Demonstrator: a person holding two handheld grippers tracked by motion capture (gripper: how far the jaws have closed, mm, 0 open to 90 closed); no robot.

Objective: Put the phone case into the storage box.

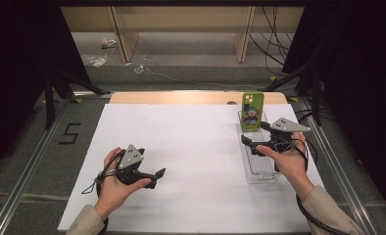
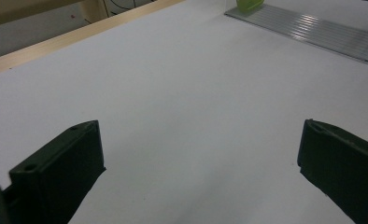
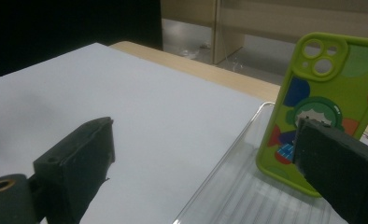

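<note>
The green phone case (image 1: 253, 111) stands upright at the far end of the clear plastic tray (image 1: 257, 169), its back with the camera cut-outs and a cartoon figure turned toward me. My right gripper (image 1: 252, 137) hangs over the tray just short of the case, jaws spread wide and holding nothing. In the right gripper view (image 3: 205, 154) one of my jaws overlaps the case's (image 3: 320, 107) lower edge in the picture, yet I cannot tell whether it touches; the other jaw stands out over the white sheet (image 3: 126, 107), well clear of the case. The tray's (image 3: 229, 186) ribbed floor lies below, and the case's bottom edge rests on it. My right hand (image 1: 288, 159) wraps the gripper's body from behind, with the grey three-cornered plate on top and the cable trailing back along my sleeve.

My left gripper (image 1: 156, 177) is released too, jaws far apart, low over the white sheet (image 1: 191, 161) on the near left of the table and well apart from the tray. In the left gripper view (image 2: 198, 154) bare sheet lies between my jaws, with the tray (image 2: 313, 30) and a sliver of the green case (image 2: 250, 4) far ahead. My left hand (image 1: 113, 183) cups that gripper from below.

Beyond the sheet runs the wooden table edge (image 1: 181, 98), and a black "5" (image 1: 70, 133) is marked on the grey floor to the left.
</note>
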